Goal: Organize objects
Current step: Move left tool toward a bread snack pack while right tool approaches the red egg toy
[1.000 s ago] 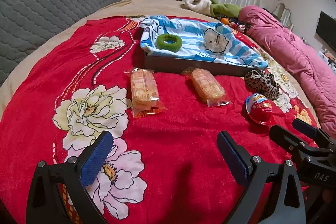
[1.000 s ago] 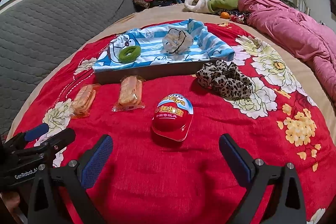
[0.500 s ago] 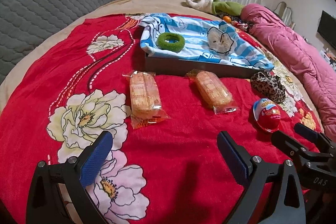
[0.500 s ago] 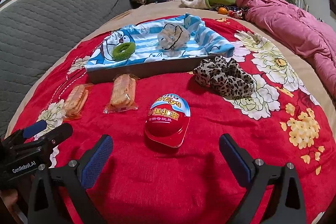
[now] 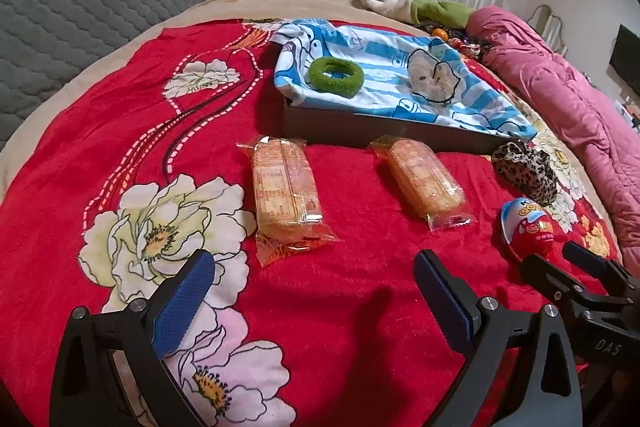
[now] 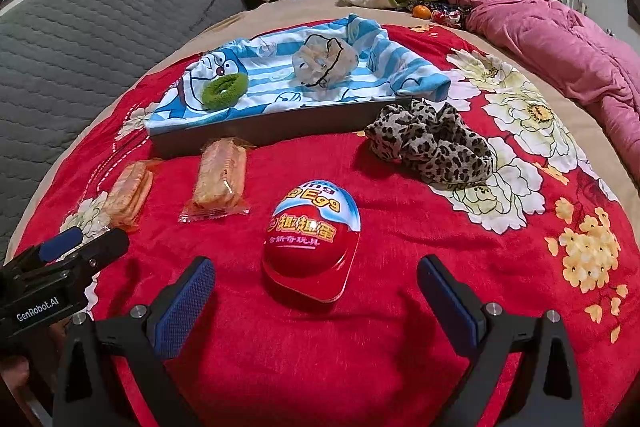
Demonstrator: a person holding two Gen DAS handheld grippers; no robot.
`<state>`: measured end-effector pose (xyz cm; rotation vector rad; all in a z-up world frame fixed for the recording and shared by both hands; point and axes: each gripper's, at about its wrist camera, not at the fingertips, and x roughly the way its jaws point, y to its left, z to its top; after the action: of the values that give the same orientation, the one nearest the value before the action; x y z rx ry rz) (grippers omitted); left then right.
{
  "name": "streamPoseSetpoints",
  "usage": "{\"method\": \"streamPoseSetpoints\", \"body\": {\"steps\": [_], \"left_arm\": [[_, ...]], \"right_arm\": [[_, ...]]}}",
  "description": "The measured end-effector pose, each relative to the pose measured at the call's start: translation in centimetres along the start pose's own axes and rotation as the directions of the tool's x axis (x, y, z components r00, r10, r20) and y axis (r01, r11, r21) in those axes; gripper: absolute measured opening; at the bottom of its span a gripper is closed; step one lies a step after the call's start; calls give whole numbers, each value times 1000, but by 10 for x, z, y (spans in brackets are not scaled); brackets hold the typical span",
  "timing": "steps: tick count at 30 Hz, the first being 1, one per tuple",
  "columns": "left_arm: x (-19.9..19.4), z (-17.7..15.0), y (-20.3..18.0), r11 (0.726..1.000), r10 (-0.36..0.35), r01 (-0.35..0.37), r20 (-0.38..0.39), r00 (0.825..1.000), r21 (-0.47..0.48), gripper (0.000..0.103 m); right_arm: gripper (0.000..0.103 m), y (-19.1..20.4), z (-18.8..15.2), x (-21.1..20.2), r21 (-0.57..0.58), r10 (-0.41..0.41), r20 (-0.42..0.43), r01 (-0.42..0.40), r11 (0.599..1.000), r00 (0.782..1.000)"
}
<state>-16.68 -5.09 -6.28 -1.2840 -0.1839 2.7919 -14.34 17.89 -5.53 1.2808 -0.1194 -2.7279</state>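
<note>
Your right gripper (image 6: 314, 291) is spread wide and empty with the egg (image 6: 312, 241) dead ahead, long axis pointing away, while your left gripper (image 5: 312, 291), equally wide, faces the snacks.

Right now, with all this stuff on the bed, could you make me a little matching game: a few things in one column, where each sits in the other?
Things:
1. green ring
2. egg
3. leopard cloth
4. left snack pack

Places:
A. on the blanket by the box's right end
B. ahead of the left tool
C. on the striped cloth over the box
D. ahead of the right tool

Pairs: 1-C, 2-D, 3-A, 4-B
</note>
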Motion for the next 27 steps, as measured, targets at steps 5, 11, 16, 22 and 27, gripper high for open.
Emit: {"method": "streamPoseSetpoints", "body": {"steps": [5,11,16,22,27], "left_arm": [[7,3,0,1000,5,-5,-6,1000,2,100],[16,8,1,1000,7,-7,-10,1000,1,100],[23,12,3,1000,4,-4,-14,1000,-8,100],[29,15,6,1000,-7,6,-12,1000,-23,100],[34,18,7,1000,-12,12,-19,1000,-29,99]], "right_arm": [[102,-1,3,6,2,-4,-5,4,1000,1000],[102,-3,6,15,1,-10,-18,10,1000,1000],[102,-4,7,22,4,-5,-27,5,1000,1000],[102,-4,9,29,4,-8,-37,8,1000,999],[102,-3,10,32,2,-12,-35,12,1000,999]]}}
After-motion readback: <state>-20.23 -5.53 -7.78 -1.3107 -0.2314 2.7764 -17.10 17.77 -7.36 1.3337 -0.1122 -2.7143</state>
